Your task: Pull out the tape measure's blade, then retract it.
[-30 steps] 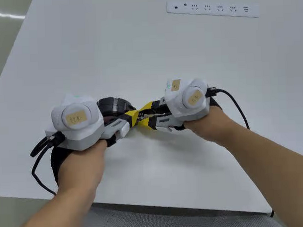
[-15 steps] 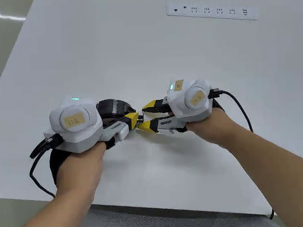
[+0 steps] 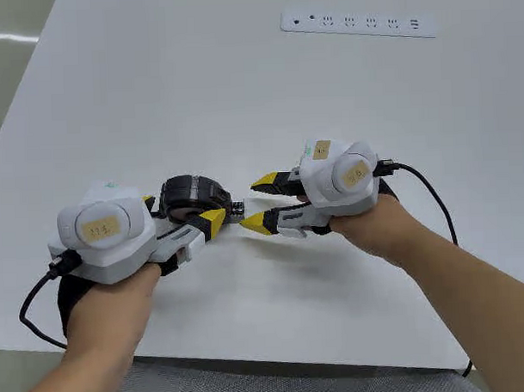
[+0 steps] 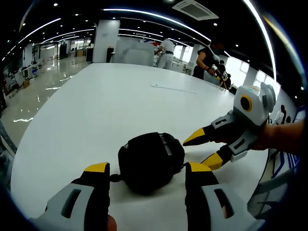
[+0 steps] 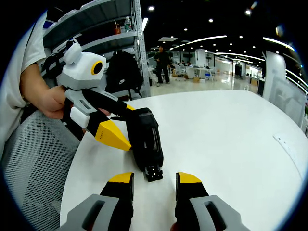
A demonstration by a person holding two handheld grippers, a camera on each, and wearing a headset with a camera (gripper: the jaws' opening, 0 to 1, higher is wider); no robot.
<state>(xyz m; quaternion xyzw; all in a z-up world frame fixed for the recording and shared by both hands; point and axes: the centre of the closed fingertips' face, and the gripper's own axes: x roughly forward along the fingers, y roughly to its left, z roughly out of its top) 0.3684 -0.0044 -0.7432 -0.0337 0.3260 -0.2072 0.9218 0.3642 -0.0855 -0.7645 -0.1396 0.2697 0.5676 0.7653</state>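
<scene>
While the left gripper point(image 3: 183, 212) pinches the tape measure point(image 3: 191, 192), right gripper point(image 3: 250, 204) fingers point(image 3: 256, 183) gape; stickers point(image 3: 102, 227) illegible.

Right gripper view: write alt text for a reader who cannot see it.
The right hand-held gripper has its yellow-tipped jaws open, just short of the hook end of a black tape measure, with a white table beneath. The left hand-held gripper comes in from the left and grips the tape measure's case.
</scene>
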